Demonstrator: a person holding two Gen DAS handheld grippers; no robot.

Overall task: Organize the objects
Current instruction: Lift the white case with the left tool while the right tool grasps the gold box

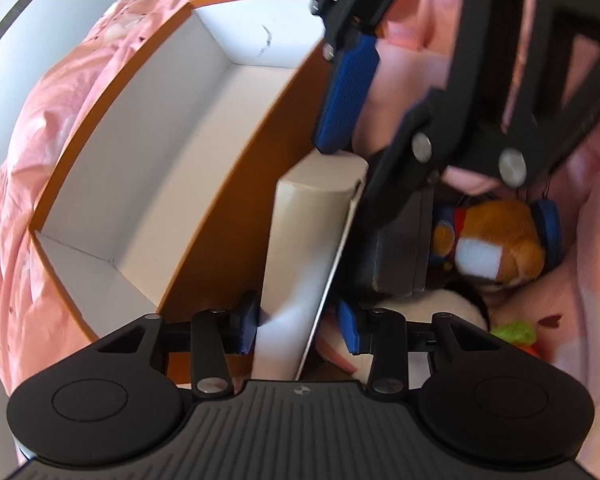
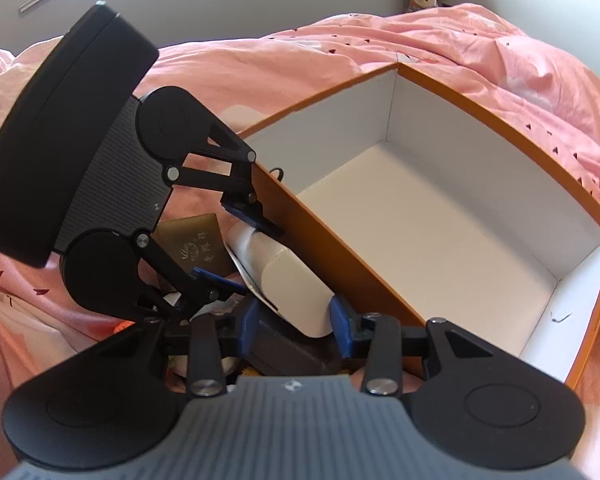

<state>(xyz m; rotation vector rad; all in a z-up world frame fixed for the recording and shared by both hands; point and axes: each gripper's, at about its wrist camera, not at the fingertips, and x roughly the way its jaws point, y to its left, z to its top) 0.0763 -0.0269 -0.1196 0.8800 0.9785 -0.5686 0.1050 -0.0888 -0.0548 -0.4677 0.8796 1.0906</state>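
A cream tube [image 1: 300, 220] with a white end lies on the pink bedspread against the outer wall of an orange box [image 1: 236, 184]. My left gripper [image 1: 299, 325] straddles the white end: the left pad touches it, the right pad stands a little off the thin sheet along the tube's side. My right gripper [image 1: 356, 160] comes in from above and is shut on the tube's far end. In the right wrist view the tube [image 2: 292, 288] sits between the right gripper's [image 2: 295, 324] pads, and the left gripper [image 2: 240, 246] is around the white end.
The orange box [image 2: 580, 184] has a white, bare inside. Beside the tube lie a brown plush toy [image 1: 500, 240], a dark grey case [image 1: 396, 256], something green [image 1: 516, 332] and a gold packet [image 2: 196, 240]. Rumpled pink bedding [image 2: 480, 52] surrounds everything, with a grey wall behind.
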